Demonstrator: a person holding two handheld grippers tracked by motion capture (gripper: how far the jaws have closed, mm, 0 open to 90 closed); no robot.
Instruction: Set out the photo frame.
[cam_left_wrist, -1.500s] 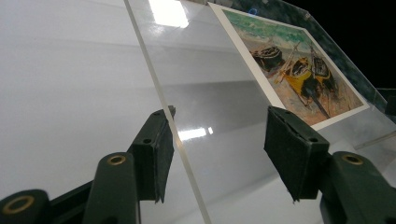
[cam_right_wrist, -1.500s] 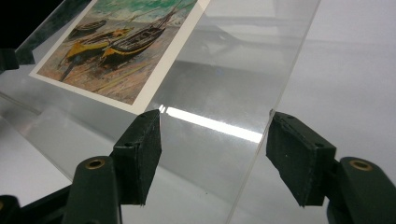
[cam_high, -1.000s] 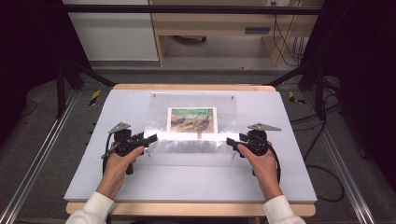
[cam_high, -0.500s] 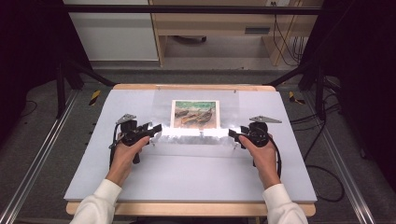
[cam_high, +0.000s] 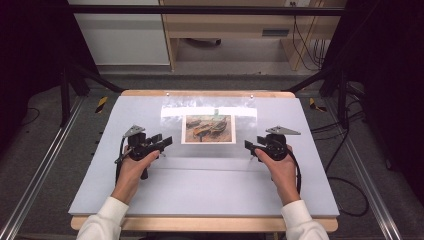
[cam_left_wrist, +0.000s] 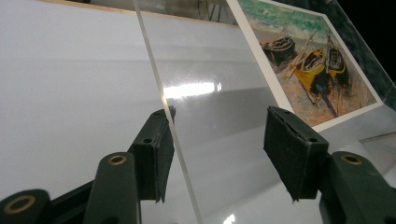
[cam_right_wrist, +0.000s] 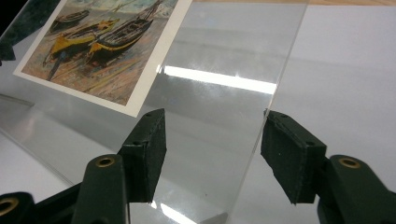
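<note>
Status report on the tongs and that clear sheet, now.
Left tongs open, astride the clear sheet's left edge. Right tongs open, astride its right edge. Boat picture at the sheet's centre. Nothing in the way on the white table.

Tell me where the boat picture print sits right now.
In the high view, the boat picture print sits under the clear acrylic sheet, centre-far on the white table, between the left gripper and right gripper.
</note>
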